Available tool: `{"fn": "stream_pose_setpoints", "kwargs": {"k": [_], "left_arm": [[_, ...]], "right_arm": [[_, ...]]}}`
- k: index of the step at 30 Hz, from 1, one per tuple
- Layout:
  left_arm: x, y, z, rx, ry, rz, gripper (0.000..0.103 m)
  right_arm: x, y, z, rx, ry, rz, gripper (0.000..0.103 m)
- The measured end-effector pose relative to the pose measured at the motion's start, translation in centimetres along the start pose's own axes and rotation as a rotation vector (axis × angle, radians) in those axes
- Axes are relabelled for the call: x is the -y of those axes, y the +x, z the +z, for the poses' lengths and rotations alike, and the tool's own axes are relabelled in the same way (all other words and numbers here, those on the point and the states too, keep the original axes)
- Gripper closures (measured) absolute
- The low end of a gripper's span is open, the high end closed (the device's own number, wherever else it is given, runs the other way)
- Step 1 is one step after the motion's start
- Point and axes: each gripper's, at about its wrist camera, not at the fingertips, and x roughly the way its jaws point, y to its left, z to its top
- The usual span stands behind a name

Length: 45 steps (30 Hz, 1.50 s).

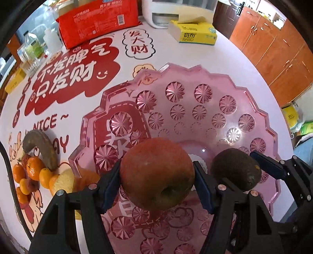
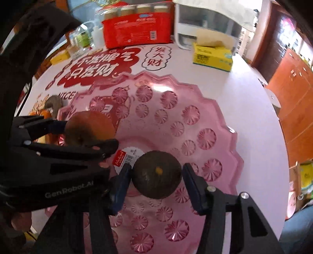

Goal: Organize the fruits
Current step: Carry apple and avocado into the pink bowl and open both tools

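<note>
My left gripper (image 1: 157,173) is shut on a red-green apple (image 1: 156,172) and holds it over the near side of a pink faceted plastic fruit tray (image 1: 205,109). My right gripper (image 2: 156,175) is shut on a dark avocado (image 2: 156,173) over the tray's (image 2: 195,117) middle, just right of the apple (image 2: 90,129). The avocado (image 1: 236,168) and right gripper fingers (image 1: 268,166) show in the left wrist view. The left gripper (image 2: 86,132) shows at the left of the right wrist view. A label sticker (image 2: 127,156) lies in the tray's centre.
The round table (image 1: 225,52) has a red printed cloth. A brownish curved fruit (image 1: 41,148) lies left of the tray. At the back stand a red packet (image 1: 99,21), a yellow tissue box (image 1: 193,31), a white appliance (image 1: 176,11) and bottles (image 1: 33,48). Wooden cabinets (image 1: 277,50) are on the right.
</note>
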Motion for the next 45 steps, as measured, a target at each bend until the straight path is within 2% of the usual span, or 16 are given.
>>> {"fn": "stream_pose_setpoints", "kwargs": {"k": [4, 6, 9, 16, 22, 27, 45], "left_arm": [[-0.6, 0.8, 0.2, -0.051, -0.024, 0.000, 0.034], [-0.8, 0.4, 0.2, -0.037, -0.023, -0.023, 0.014], [-0.5, -0.7, 0.2, 0.006, -0.009, -0.042, 0.007], [-0.3, -2.2, -0.2, 0.023, -0.016, -0.069, 0.006], [-0.9, -5.0, -1.2, 0.145, -0.030, -0.080, 0.006], [-1.3, -7.1, -2.1, 0.189, -0.015, -0.104, 0.006], [-1.9, -13.5, -5.1, 0.225, 0.117, -0.074, 0.006]], "right_arm": [[-0.5, 0.1, 0.4, -0.011, -0.016, 0.018, 0.048], [-0.3, 0.2, 0.4, -0.016, -0.005, 0.031, 0.048], [0.1, 0.3, 0.4, -0.019, 0.016, 0.041, 0.046], [0.8, 0.2, -0.1, -0.032, 0.054, 0.051, 0.043], [1.1, -0.7, -0.6, -0.007, 0.091, 0.053, 0.044], [1.1, -2.0, -1.3, 0.011, 0.117, 0.038, 0.043], [-1.2, -7.6, -3.2, 0.088, 0.195, -0.007, 0.043]]}}
